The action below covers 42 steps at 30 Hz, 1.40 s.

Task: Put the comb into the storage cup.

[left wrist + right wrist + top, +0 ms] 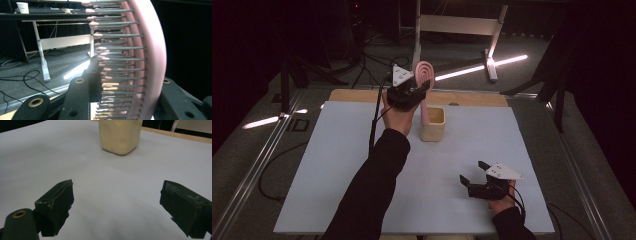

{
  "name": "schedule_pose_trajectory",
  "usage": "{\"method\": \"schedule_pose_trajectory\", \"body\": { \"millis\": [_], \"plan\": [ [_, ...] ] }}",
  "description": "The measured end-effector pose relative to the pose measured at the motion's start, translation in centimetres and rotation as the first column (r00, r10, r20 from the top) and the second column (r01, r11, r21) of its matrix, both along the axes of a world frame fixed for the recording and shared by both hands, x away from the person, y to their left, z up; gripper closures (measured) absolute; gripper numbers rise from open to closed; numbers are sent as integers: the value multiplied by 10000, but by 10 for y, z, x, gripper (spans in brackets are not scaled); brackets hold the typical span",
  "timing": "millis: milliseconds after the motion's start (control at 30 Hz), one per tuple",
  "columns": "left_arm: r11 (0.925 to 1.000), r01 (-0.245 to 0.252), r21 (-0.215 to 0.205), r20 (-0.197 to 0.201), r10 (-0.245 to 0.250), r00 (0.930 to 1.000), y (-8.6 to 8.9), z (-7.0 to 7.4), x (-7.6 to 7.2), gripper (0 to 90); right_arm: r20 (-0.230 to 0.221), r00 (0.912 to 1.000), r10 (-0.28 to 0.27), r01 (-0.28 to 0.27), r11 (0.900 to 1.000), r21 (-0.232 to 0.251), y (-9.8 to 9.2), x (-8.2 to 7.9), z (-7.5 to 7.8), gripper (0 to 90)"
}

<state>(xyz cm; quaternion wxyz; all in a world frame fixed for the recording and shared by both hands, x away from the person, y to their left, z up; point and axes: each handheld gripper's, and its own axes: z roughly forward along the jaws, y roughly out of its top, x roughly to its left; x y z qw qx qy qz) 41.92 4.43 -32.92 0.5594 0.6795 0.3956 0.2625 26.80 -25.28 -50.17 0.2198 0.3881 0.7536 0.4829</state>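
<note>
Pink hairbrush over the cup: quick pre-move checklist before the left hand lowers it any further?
1. Grip: left gripper shut on the pink hairbrush, head between the jaws in the left gripper view. Ok.
2. Brush attitude: roughly upright, head up, handle pointing down. Ok.
3. Handle in the cream cup: its lower end sits at the cup's opening, but depth inside is unclear. Cannot tell.
4. Cup standing upright on the white table sheet. Ok.
5. Right gripper open, empty, apart from the cup near the table's front edge. Ok.
6. Cup held steady: nothing holds it. Not ok if the handle catches the rim.
</note>
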Motion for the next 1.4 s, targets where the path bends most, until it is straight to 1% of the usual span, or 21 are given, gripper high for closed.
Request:
{"method": "schedule_pose_trajectory", "body": {
  "millis": [367, 567, 667, 967, 1400],
  "plan": [
    [9998, 105, 167, 65, -107, 9999, -13, 1, 6, 640, -25, 10000, 13, -13, 10000, 32, 0, 0, 0, 114],
    [9999, 111, 124, 78, -112, 9999, -18, -2, 8, 640, -43, 10000, 24, -24, 10000, 39, 0, 1, 0, 114],
    [9996, 104, 248, 74, -106, 9999, -20, -5, 9, 640, -50, 10000, 56, -55, 10000, 34, 0, 1, -1, 114],
    [9999, -6, 113, 114, 5, 9999, -23, -8, 12, 640, -58, 10000, 61, -61, 10000, 42, 1, 1, -1, 114],
    [9998, -135, 157, 75, 134, 9999, -24, -13, 16, 640, -50, 9999, 117, -117, 9999, 21, 2, 1, -1, 114]
  ]
}}
